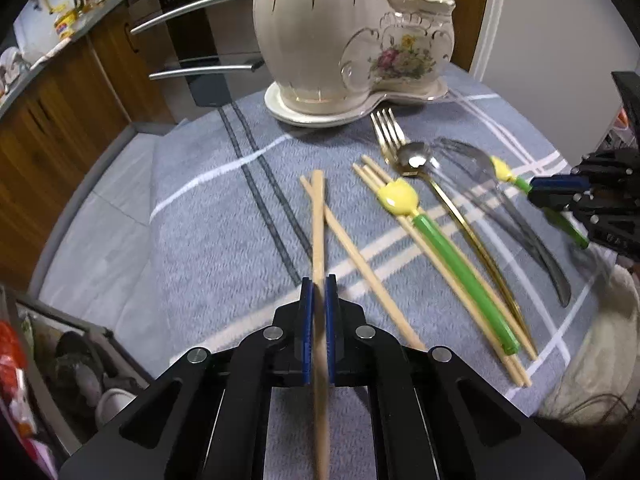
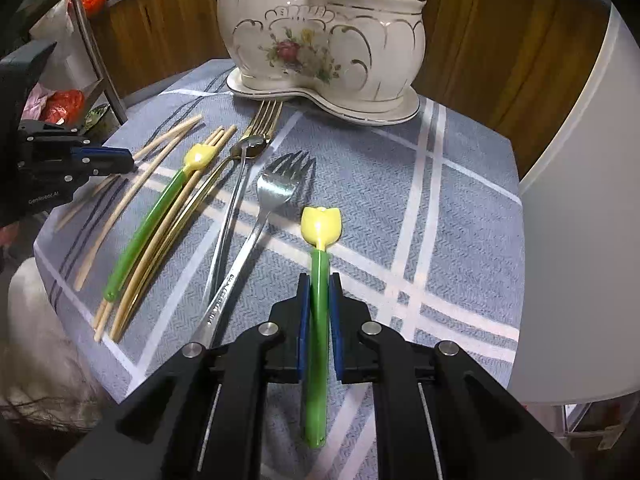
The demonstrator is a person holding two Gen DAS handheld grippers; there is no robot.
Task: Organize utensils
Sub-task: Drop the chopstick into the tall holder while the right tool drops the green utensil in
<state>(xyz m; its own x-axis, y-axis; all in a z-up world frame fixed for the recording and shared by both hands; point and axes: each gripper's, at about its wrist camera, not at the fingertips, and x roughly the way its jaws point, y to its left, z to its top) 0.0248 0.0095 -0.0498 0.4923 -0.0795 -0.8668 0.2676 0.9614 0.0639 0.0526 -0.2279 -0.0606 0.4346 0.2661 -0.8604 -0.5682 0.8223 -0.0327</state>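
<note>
My left gripper is shut on a wooden chopstick, which crosses a second chopstick lying on the blue checked cloth. My right gripper is shut on the green handle of a yellow tulip-topped utensil, held over the cloth. A second tulip utensil, a chopstick pair, a gold fork, a gold-handled spoon and a silver fork lie between the grippers. The cream floral ceramic utensil holder stands at the back; it also shows in the right wrist view.
Wooden cabinets and an oven with steel handles stand beyond the table's left edge. A white appliance is close on the right. A shelf with bags stands at the left.
</note>
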